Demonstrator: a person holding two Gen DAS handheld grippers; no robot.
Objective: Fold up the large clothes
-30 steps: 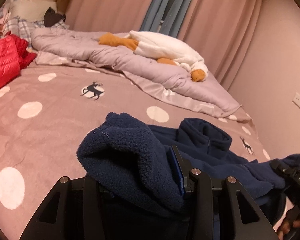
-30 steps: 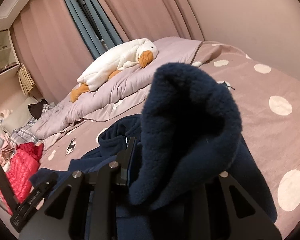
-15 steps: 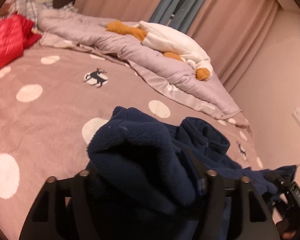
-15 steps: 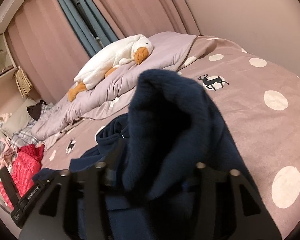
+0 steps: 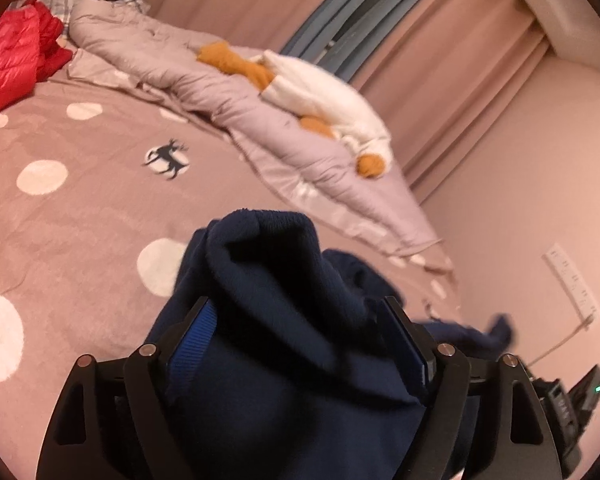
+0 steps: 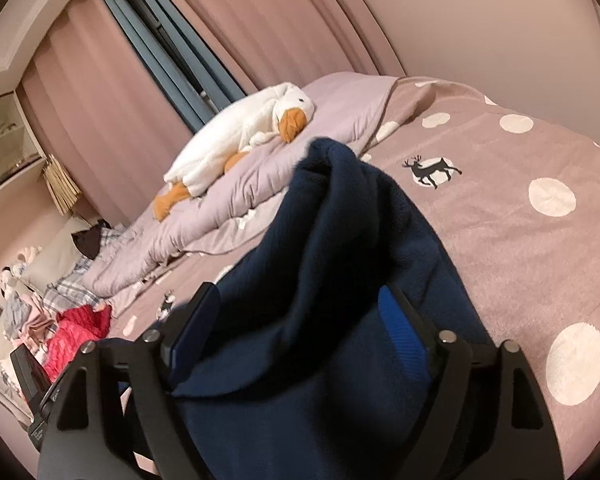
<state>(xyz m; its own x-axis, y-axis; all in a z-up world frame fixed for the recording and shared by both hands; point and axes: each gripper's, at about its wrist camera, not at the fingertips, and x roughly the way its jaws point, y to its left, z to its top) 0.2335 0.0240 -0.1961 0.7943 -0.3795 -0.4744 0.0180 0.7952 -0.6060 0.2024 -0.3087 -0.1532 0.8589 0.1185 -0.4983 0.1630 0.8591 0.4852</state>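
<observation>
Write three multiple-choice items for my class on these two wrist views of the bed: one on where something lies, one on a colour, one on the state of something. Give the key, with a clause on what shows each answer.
1. Where does the plush goose lie?
A. On the rolled lilac quilt
B. On the floor
C. On the red jacket

2. What colour is the fleece garment between the fingers?
A. Red
B. Navy blue
C. White

3. How does the left gripper stand to the fleece?
A. Clamped tight on a thin edge
B. Nowhere near the fleece
C. Jaws spread wide, fleece bunched between them

Key:
1 A, the goose rests along the quilt by the curtains.
2 B, the fabric is dark blue in both views.
3 C, the jaws are opening, their blue pads set wide with the fleece between; the right gripper is opening likewise.
</observation>
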